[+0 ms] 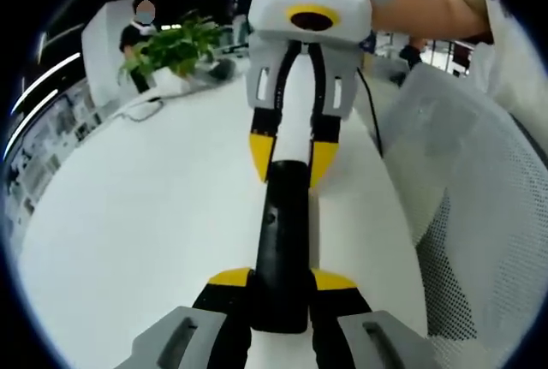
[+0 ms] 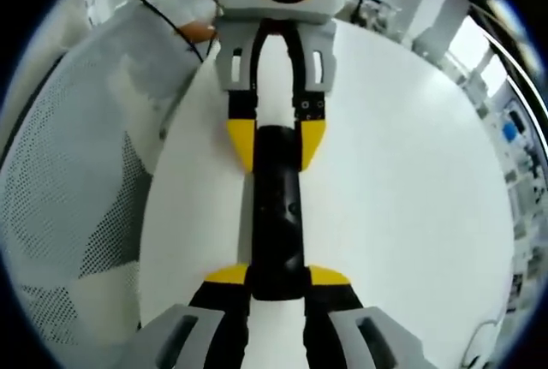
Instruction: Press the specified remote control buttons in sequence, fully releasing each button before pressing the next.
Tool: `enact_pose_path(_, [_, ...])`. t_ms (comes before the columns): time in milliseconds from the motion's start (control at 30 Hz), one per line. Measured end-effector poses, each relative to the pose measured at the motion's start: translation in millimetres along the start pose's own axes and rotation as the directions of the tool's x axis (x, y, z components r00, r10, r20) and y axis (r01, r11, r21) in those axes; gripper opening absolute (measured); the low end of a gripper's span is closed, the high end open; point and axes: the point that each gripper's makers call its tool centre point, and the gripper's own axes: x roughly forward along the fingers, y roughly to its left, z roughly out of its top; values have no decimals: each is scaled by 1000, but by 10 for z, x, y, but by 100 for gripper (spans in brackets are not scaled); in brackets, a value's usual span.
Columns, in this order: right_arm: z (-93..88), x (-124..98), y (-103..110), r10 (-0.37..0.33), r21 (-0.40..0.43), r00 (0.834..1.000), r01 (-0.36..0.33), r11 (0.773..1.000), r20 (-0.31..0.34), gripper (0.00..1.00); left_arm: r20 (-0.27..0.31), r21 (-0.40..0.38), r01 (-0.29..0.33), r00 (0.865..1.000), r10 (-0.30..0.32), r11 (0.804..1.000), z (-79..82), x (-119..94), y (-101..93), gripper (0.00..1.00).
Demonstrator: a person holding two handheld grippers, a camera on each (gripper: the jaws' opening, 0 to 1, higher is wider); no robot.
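A long black remote control [image 1: 281, 223] [image 2: 278, 206] is held end to end between the two grippers above a white table [image 1: 128, 215] [image 2: 411, 172]. In the left gripper view, my left gripper [image 1: 281, 282] is shut on the remote's near end, its yellow tips on both sides. My right gripper [image 1: 293, 157] comes in from the top, its yellow fingertips [image 1: 261, 153] clasping the far end. In the right gripper view it is mirrored: my right gripper [image 2: 278, 276] grips the near end and the left gripper [image 2: 276, 142] the far end. The remote's buttons are too dark to make out.
A white mesh chair back [image 1: 462, 215] [image 2: 77, 215] stands close beside the table. A potted plant [image 1: 175, 48] and a person [image 1: 141, 35] are at the table's far end. A black cable [image 1: 368, 104] trails along the edge. A person's arm [image 1: 428, 9] holds the right gripper.
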Motion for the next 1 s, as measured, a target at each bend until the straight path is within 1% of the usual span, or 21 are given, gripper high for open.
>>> enact_pose_path(467, [-40, -67, -268, -30, 12, 1000, 30, 999, 8, 21, 0, 33, -1, 1000, 1, 999, 110, 16, 293, 24])
enact_pose_path(567, [-57, -88, -352, -36, 16, 999, 35, 999, 7, 21, 7, 42, -4, 1000, 3, 999, 155, 8, 376, 24])
enact_pose_path(800, [-82, -89, -515, -43, 21, 999, 43, 999, 14, 21, 7, 49, -2, 1000, 2, 999, 178, 28, 533, 24])
enact_pose_path(933, [-107, -90, -633, -49, 30, 999, 49, 998, 21, 21, 12, 49, -5, 1000, 5, 999, 196, 34, 677, 24])
enact_pose_path(1000, [-111, -89, -665, -51, 31, 998, 50, 998, 22, 21, 12, 52, -6, 1000, 5, 999, 202, 39, 707, 24])
